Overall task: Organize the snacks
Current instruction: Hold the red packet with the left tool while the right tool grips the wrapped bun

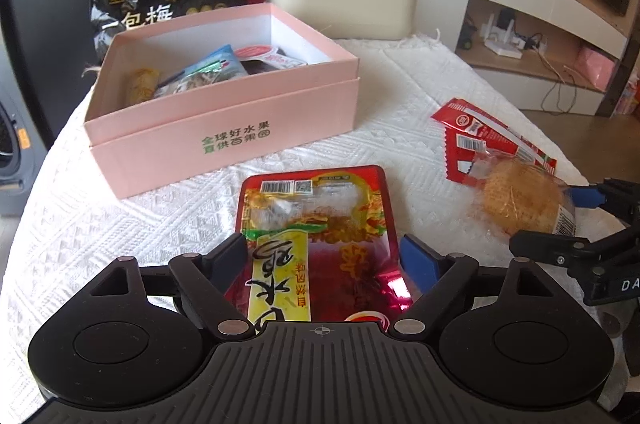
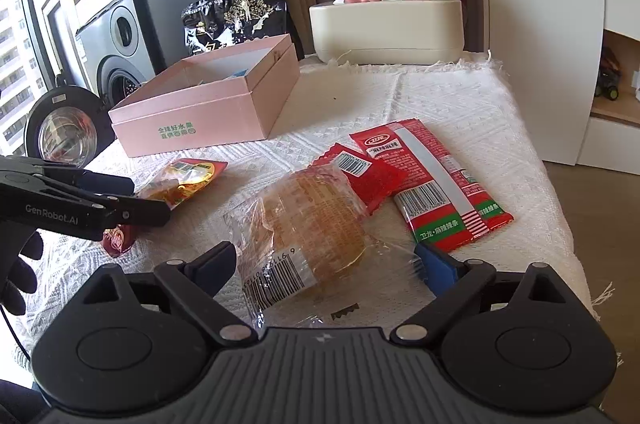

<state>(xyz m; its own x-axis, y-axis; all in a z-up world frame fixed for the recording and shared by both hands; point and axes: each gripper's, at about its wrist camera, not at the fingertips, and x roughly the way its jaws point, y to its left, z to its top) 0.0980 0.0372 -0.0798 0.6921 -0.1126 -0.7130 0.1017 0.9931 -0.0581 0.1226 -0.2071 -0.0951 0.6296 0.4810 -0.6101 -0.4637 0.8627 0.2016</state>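
On the white-clothed counter (image 1: 400, 95), L gripper (image 1: 326, 258) has fingers wide w/ a red snack pouch (image 1: 320, 224) lying between them, pads not pressing. R gripper (image 2: 326, 266) also wide, straddling a clear-wrapped bread (image 2: 312, 224). Pink box (image 1: 224, 111) w/ snacks sits behind; red packets (image 2: 436, 179) beside the bread.

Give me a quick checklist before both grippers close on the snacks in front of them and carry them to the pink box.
1. Left gripper jaws open around the red chicken packet: ok.
2. Right gripper jaws open around the wrapped bread: ok.
3. Pink box open on top: ok.
4. Free room in the box: cannot tell, several snacks already lie inside.
5. Bread clear of the red spicy strip packets: not ok, it overlaps one.
6. Grippers apart from each other: ok.
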